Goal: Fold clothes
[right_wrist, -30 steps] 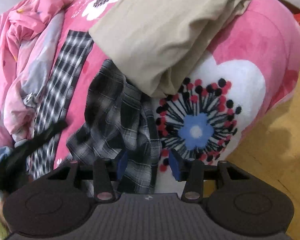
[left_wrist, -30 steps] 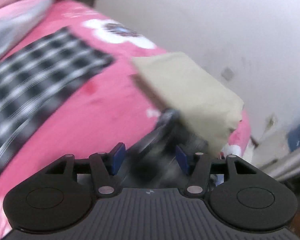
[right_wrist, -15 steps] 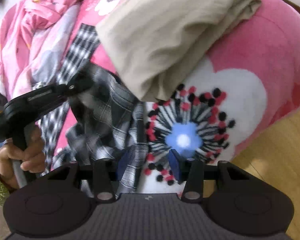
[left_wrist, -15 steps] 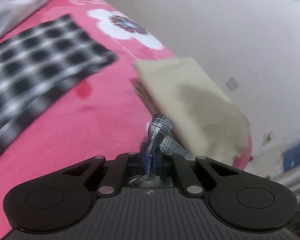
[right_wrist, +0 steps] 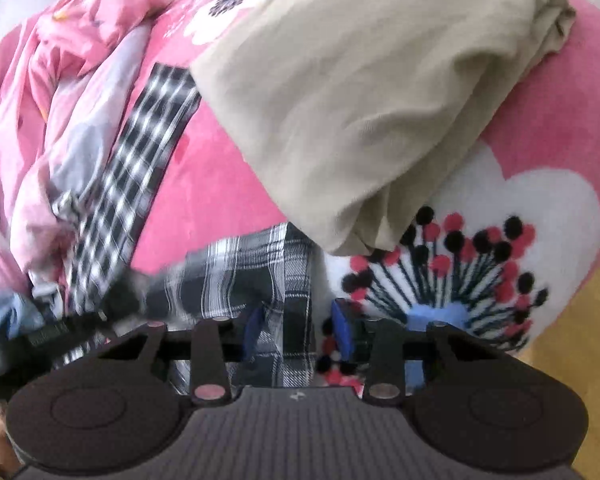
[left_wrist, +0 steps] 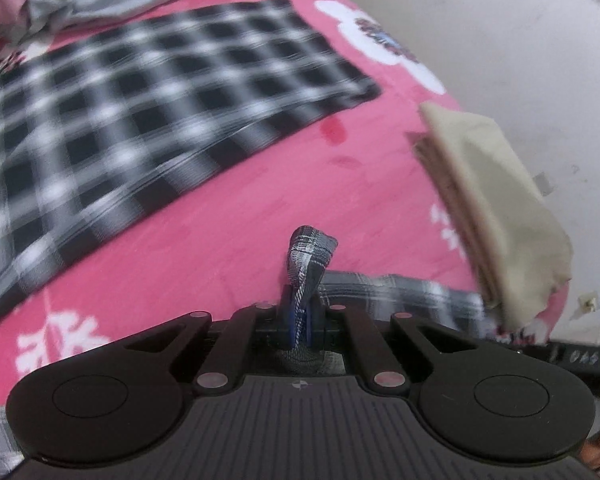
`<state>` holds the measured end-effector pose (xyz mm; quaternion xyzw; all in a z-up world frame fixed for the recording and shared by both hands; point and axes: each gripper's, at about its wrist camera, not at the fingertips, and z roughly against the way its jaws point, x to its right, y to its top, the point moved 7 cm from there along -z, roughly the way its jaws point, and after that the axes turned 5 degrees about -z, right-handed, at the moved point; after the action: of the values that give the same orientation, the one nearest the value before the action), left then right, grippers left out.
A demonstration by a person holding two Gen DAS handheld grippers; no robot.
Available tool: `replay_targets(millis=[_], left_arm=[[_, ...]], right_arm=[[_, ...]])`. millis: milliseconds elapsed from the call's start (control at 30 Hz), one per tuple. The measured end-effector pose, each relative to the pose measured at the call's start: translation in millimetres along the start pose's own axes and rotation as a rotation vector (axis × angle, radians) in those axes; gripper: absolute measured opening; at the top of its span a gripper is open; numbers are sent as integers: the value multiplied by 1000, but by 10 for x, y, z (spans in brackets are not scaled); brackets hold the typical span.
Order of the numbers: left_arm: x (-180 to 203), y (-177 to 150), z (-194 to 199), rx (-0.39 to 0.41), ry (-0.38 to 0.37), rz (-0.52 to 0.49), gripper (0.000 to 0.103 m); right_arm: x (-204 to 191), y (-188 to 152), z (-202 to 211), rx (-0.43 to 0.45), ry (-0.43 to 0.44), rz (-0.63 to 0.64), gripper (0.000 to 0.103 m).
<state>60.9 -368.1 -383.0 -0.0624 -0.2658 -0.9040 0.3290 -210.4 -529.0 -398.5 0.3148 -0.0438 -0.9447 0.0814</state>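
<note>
Near the bed's far corner, in the left wrist view, the left gripper [left_wrist: 300, 322] has its fingers pressed together on a bunched fold of the dark plaid shirt [left_wrist: 396, 292], which trails right toward the folded beige garment [left_wrist: 496, 216]; a black-and-white checked cloth [left_wrist: 140, 120] lies flat on the pink blanket [left_wrist: 260, 208]. Keeping that pinch firm and the cloth taut should help.

From the right wrist view, the right gripper [right_wrist: 298, 330] is closing, its fingers either side of the shirt's edge, apparently not yet pressing. Best to seat the hem deep before lifting both corners evenly.
</note>
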Motion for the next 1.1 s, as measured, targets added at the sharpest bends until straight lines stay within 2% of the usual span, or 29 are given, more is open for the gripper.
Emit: replay_targets(millis=[233,300,367,433,533,567,667,833,1000,1100], left_arm=[[-88,-78,2,28,-3,18,2],[-71,-23,47,61,0,18,2],[-34,79,104,105,-2,18,2],[60,268,194,174,-18,14,2],[344,613,267,290,-79,-9,2],[488,724,251,322,-113,-26,2],[880,852,52,337,-171,-97,2],[1309,776,-344,272,-209,-203,2],[1424,671,-469,250,-233,-219,2],[1463,633,-630,221,-224,-238,3]], right_arm=[[-97,74,-142,3,-2,1,35],[-210,87,-124,19,14,69,2],[-398,111,40,74,34,175,3],[-586,120,352,169,38,305,3],[-780,73,857,318,16,497,3],[-777,32,971,344,-2,531,3],[-674,-130,1088,356,-73,602,3],[-349,-242,973,351,-198,516,3],[-169,-306,920,365,-251,499,3],[66,-296,767,331,-281,424,4]])
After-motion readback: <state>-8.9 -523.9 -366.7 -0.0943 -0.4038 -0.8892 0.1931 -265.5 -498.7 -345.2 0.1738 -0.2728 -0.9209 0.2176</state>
